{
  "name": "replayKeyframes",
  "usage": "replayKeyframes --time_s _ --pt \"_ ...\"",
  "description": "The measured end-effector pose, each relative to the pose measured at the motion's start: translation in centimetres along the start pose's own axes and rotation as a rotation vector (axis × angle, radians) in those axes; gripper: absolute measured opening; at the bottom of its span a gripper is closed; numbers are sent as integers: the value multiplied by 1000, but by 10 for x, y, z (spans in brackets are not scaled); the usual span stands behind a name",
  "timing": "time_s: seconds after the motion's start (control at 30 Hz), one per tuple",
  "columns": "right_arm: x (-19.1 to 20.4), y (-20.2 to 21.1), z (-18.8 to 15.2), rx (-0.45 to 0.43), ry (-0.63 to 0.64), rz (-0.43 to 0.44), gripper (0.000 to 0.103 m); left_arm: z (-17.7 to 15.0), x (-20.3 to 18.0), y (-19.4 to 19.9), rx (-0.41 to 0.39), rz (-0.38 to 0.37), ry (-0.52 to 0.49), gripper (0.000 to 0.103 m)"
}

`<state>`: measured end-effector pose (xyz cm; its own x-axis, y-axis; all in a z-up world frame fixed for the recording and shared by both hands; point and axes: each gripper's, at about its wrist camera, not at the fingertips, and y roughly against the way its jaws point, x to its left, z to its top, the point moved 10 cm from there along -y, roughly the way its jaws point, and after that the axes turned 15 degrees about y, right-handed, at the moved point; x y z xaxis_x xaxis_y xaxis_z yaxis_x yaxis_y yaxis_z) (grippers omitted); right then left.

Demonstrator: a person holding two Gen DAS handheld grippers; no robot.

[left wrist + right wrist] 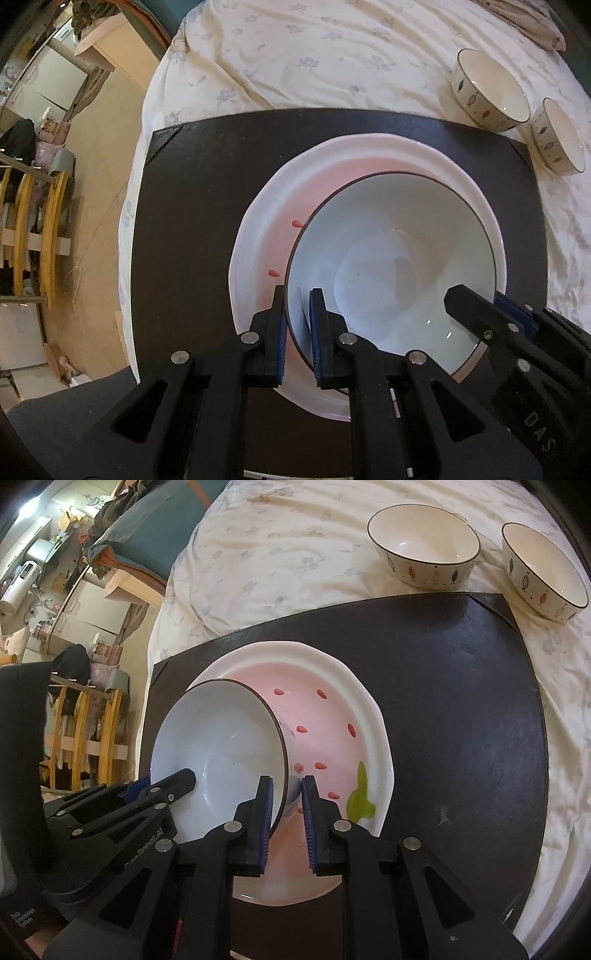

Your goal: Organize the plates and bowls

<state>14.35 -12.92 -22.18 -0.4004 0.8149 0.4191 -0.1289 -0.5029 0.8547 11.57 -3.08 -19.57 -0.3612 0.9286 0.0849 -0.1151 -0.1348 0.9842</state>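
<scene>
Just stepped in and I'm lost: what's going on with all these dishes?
A person is tidying dishes with two handheld grippers. The left gripper and the right gripper each clamp opposite sides of a white bowl's rim, holding it tilted over a pink strawberry plate on a dark mat. Two fish-patterned bowls wait on the floral cloth beyond.

Only legible txt: "DAS", white letters on the black body of the right gripper (495,314).

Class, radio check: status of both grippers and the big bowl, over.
Left gripper and right gripper both shut on big bowl rim. Bowl tilted over pink plate. Two small bowls apart, nothing blocking.
</scene>
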Motion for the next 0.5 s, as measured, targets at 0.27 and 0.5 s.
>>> replayKeyframes --time_s 0.27,0.5 --pt "2 -1 -1 -3 0 -20 20 1 2 0 -2 -41 -5 12" --pt "1 3 -4 -1 -2 -54 20 1 -4 5 -13 -75 -26 12"
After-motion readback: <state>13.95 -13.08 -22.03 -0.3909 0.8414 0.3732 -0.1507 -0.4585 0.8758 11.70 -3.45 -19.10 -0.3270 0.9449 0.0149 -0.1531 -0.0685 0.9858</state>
